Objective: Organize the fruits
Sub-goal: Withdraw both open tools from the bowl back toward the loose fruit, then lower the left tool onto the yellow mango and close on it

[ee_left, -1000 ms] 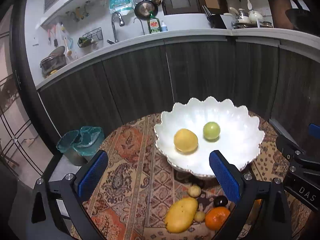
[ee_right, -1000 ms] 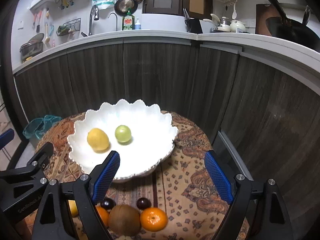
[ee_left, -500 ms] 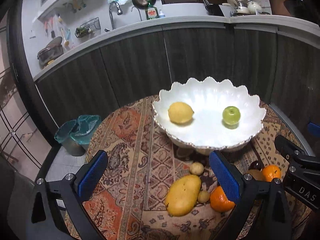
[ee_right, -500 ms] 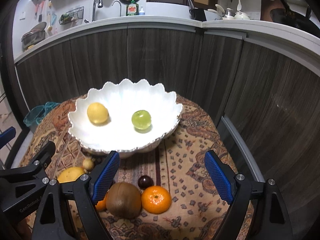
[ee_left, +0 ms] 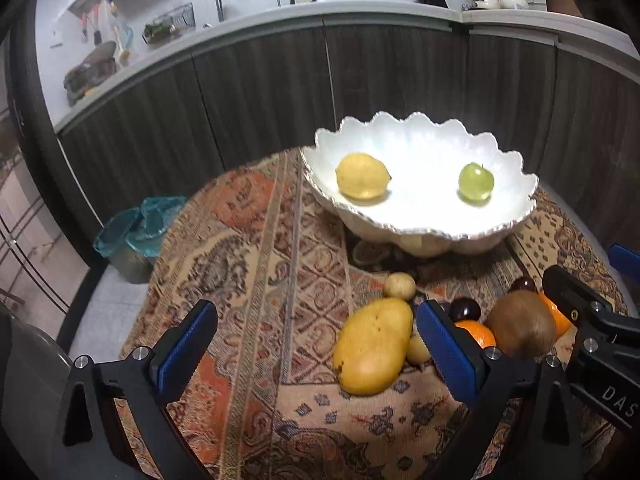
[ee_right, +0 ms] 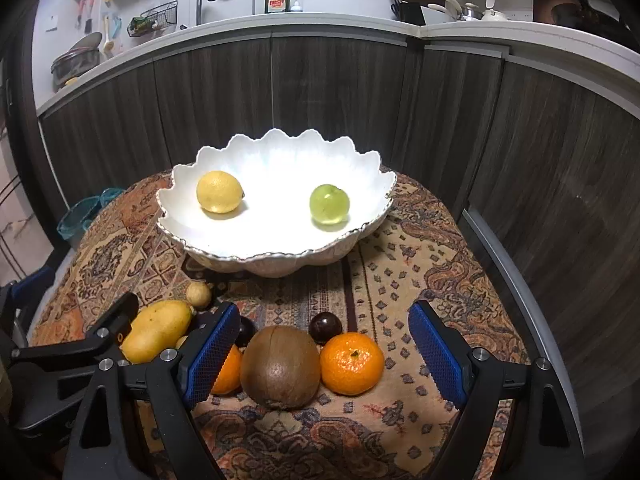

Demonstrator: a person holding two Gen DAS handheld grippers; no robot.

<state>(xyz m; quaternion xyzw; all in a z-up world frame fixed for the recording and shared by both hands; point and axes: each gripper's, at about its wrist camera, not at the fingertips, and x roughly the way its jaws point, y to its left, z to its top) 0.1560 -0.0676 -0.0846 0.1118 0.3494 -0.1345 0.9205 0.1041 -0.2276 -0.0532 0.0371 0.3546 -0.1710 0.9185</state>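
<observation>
A white scalloped bowl [ee_right: 276, 256] sits mid-frame on the patterned desk [ee_right: 420, 248], holding a lemon [ee_right: 219, 191] on its left and a green apple [ee_right: 329, 204] on its right. Below it lie a mango [ee_left: 374, 346], a brown kiwi [ee_right: 280, 367], an orange [ee_right: 352, 363] and a dark plum [ee_right: 327, 327]. The left tool [ee_left: 316, 352] and right tool [ee_right: 320, 360] both gape wide, gripping nothing.

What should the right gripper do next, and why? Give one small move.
Probably ease the right gripper forward and down around the brown fruit: its jaws are open and empty, that fruit sits between them on the cloth, while only the lemon and green apple are in the white bowl.
</observation>
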